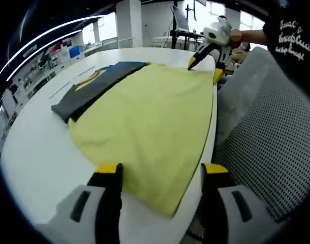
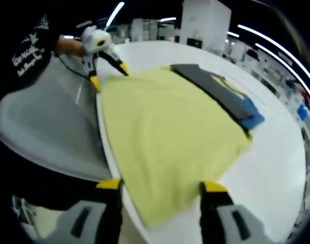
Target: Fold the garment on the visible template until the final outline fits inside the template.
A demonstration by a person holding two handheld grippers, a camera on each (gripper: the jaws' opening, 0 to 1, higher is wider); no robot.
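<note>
Our left gripper (image 1: pixel 160 175) and right gripper (image 2: pixel 162 190) gape wide over the yellow garment (image 1: pixel 150 117) at the tabletop (image 1: pixel 38 152) edge; uneven grips could skew the fold.

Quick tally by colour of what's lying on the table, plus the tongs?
Yellow garment: 1
Dark grey folded piece, at the garment's far edge: 1
Tongs: 2, left tongs and right tongs, both open at the garment's near edge
Total: 4
</note>
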